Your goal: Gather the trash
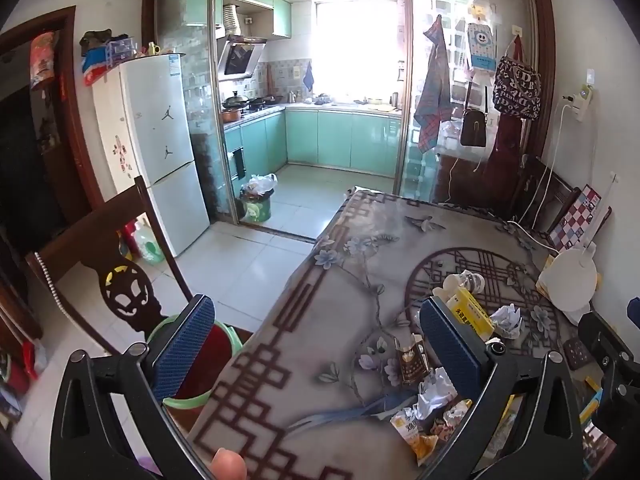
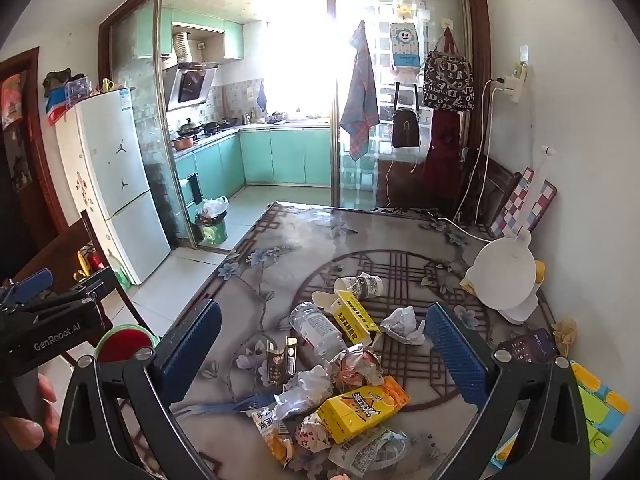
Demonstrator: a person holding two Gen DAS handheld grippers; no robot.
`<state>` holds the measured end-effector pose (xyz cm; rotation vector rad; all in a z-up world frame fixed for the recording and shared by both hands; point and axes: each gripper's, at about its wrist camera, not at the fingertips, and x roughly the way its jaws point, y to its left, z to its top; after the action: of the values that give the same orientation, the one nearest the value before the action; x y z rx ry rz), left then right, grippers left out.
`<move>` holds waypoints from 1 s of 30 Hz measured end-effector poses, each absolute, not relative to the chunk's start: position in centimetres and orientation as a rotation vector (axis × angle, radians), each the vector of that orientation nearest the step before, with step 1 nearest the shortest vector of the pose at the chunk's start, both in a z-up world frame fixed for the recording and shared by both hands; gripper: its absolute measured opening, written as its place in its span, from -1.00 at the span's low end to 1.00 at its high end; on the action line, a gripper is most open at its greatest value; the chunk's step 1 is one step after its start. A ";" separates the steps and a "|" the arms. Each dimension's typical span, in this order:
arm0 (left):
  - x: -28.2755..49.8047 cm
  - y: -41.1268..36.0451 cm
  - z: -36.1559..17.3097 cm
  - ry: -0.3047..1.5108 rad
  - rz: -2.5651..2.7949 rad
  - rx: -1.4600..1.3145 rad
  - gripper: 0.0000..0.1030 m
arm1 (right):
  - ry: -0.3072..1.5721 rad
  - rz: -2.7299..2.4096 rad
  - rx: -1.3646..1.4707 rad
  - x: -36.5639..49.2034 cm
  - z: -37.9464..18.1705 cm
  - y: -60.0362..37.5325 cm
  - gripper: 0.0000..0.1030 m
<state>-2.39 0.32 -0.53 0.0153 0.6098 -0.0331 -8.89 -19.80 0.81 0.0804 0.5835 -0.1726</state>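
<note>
A: Entry, collect trash. Both tools idle. Right hand-held gripper [image 2: 322,350] has its jaws spread wide with nothing between them; left hand-held gripper [image 1: 316,344] likewise released and empty, hanging over the near left edge of the counter [image 1: 328,272].

B: Where is the trash relative to the right one?

A: Directly ahead of and below its fingers, heaped on the counter. Crushed clear bottle [image 2: 316,330] just ahead, centre. Yellow carton [image 2: 354,314] beyond it, slightly right. Crumpled white paper [image 2: 404,324] close to the right finger. Larger yellow snack box [image 2: 362,410] lowest in view, nearest the tool. Small brown pack [image 2: 280,360] toward the left finger.

B: Handling estimate?

A: All of it looks light. Bottle: thin plastic, already collapsed, probably slippery and springy; best pinched across the flattened middle. Cartons: stiff card but hollow, should give under squeeze; grip across the narrow faces. Paper and foil wrappers [image 2: 356,364]: soft, will compress, any pinch on the bulk should do. Nothing looks fragile.

B: Destination?

A: Probably the green-rimmed bin [image 1: 192,360] beside the counter, below the left tool's left finger. Pieces overlap, so lifting one may drag its neighbours.
</note>
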 end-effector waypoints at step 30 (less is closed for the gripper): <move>-9.3 5.1 -1.1 0.605 -0.085 0.013 1.00 | 0.573 -0.262 0.068 -18.4 2.8 -15.3 1.00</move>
<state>-9.34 5.06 -1.10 0.0130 0.6052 -0.0855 -18.44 -15.27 2.83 0.0683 0.5734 -0.2622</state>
